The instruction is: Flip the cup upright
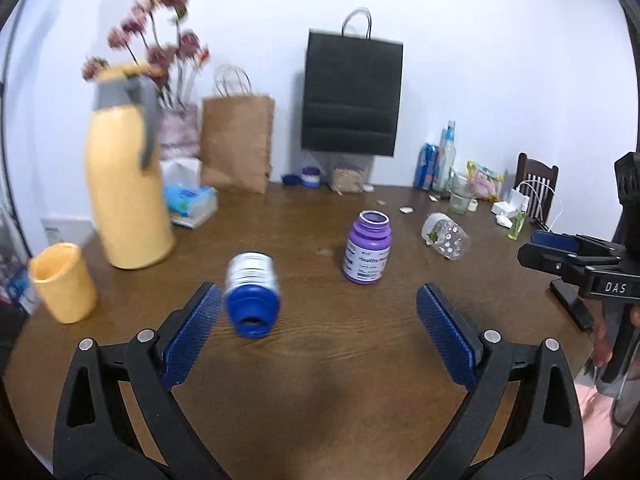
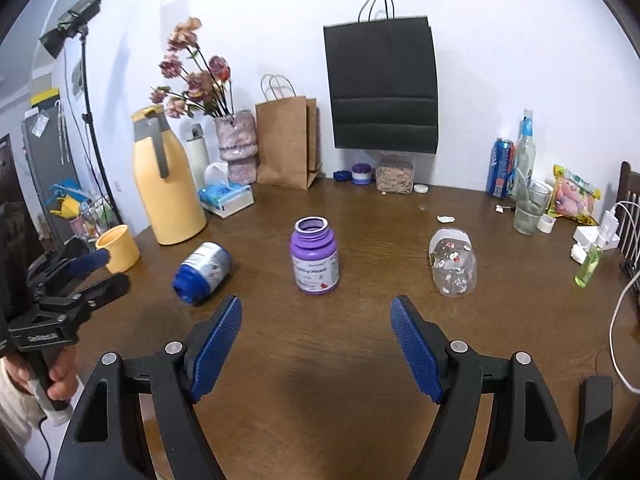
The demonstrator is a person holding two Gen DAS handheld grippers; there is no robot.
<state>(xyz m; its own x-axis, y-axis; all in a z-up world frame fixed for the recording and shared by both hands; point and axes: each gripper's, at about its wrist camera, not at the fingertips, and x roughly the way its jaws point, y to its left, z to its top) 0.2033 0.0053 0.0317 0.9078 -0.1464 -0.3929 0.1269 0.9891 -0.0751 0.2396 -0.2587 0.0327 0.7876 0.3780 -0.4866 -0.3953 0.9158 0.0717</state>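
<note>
my left gripper (image 1: 318,312) jaws spread wide, tipped-over blue-and-silver bottle (image 1: 253,294) just off its left pad, right gripper (image 2: 316,334) spread too, clear plastic cup (image 2: 454,266) lying sideways on brown wooden table (image 2: 360,360)

Left tool (image 1: 318,312), right tool (image 2: 316,332): black frames, blue textured pads, silver screws; white sleeve, bare skin.

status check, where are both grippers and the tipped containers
Left gripper open, right gripper open, both empty. Blue bottle and clear jar on sides; purple bottle upright between.
</note>
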